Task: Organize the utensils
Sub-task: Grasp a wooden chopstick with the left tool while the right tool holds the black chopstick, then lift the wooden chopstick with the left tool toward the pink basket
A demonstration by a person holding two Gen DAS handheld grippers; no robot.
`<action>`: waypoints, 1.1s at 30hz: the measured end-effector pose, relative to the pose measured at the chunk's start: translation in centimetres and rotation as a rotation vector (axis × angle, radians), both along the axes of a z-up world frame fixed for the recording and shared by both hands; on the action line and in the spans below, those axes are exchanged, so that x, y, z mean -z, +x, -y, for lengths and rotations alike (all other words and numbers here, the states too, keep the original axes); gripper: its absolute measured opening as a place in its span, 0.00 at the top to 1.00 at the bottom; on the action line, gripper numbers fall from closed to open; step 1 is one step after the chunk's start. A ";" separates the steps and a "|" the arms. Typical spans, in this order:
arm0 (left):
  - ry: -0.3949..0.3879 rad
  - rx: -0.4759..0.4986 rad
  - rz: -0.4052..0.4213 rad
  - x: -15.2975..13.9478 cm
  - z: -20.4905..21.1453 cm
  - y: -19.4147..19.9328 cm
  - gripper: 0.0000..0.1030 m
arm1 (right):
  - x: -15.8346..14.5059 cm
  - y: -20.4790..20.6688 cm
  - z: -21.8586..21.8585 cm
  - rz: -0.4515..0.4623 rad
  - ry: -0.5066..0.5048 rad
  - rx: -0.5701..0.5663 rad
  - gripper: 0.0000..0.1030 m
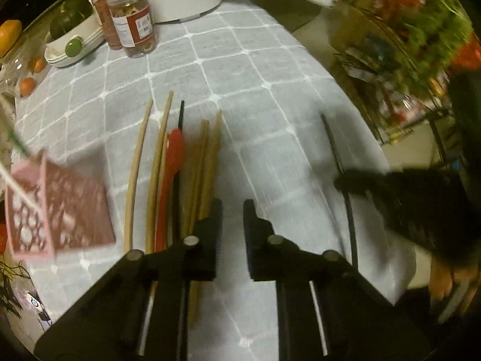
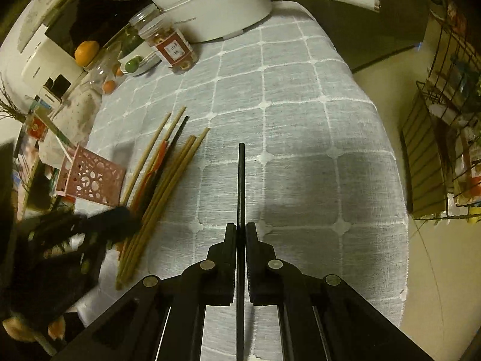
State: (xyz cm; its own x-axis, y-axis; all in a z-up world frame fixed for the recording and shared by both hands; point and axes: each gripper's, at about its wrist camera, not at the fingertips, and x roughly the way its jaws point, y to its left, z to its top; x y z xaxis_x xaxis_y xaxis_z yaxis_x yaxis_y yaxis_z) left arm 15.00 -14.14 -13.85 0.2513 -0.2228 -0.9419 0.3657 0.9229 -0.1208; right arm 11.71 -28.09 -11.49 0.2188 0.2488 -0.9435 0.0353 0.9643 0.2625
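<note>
the right gripper point(image 2: 240, 229) sits closest, its two black fingers pinched tight on a black chopstick point(image 2: 241, 186) that runs straight out ahead of them, its tip over the grey checked tablecloth point(image 2: 300, 126). from the left wrist view that same chopstick shows as a thin dark curve off to the right, caught in the blurred right gripper

the left gripper point(image 1: 233, 210) has its fingers drawn close together with only a narrow slot between them and nothing caught there; bare cloth shows through the slot. it hangs just beside the pile of utensils: several wooden chopsticks point(image 1: 207, 162) fanned side by side, a red spoon point(image 1: 171, 162) lying among them, and a second black chopstick point(image 1: 180, 114) poking out past the spoon

left of the pile a pink perforated holder point(image 2: 90, 177) lies tipped on its side on the cloth

farther back stand a clear jar with a red label point(image 2: 171, 45), a white pot with a long handle point(image 2: 216, 9), a white bowl point(image 1: 72, 45) and some oranges at the table's edge
</note>
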 end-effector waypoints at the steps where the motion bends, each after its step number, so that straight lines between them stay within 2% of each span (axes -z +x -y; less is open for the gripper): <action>1: 0.001 -0.008 -0.011 0.4 0.3 0.7 0.89 | 0.0 0.0 0.1 -0.001 0.003 0.002 0.95; 8: 0.052 -0.039 -0.071 3.0 1.6 3.5 0.91 | 0.2 0.1 0.4 -0.009 0.014 0.009 0.95; 14: 0.109 -0.046 -0.062 3.8 2.1 3.9 0.91 | 0.6 0.3 0.7 -0.019 0.021 0.023 0.95; 23: 0.119 -0.034 -0.088 4.7 2.0 4.2 0.91 | 1.2 0.7 0.8 -0.039 0.029 0.035 0.95; 28: 0.102 -0.014 -0.042 3.4 1.6 3.5 0.93 | 0.4 0.5 0.7 -0.013 0.021 0.037 0.95; 33: 0.024 0.000 0.040 -0.4 -0.7 1.0 0.93 | -2.1 -0.5 0.2 0.069 0.037 0.017 0.94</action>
State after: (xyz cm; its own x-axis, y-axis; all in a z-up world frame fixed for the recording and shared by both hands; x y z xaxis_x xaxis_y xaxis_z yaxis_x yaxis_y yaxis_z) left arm 16.03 -13.47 -13.45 0.2889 -0.2001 -0.9362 0.3701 0.9252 -0.0836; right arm 11.25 -28.31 -9.43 0.2872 0.2792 -0.9163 0.0324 0.9532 0.3006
